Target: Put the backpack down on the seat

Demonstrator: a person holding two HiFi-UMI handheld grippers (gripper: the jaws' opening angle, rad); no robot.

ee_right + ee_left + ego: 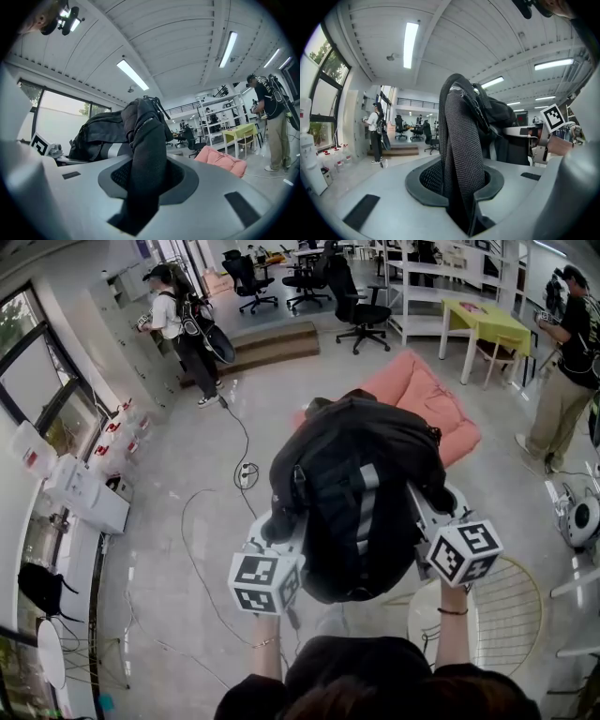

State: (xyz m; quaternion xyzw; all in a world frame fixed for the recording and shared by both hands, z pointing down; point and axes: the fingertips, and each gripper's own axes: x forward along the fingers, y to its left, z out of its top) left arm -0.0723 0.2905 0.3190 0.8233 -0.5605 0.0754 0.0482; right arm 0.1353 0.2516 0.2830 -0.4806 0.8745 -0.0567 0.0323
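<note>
A black backpack with a grey stripe hangs in the air between my two grippers, above the floor. My left gripper is shut on one woven shoulder strap, which runs up from between its jaws. At the other side, my right gripper is shut on the second strap. Both straps also show where they enter the left gripper and the right gripper. The seat, a low pink cushioned chair, lies on the floor just beyond the backpack and partly hidden by it; the pink seat shows to the right in the right gripper view.
A round wire chair stands close at my right. A power strip with its cable lies on the floor at left. A yellow table, office chairs and shelving stand farther back. One person stands at back left, another at right.
</note>
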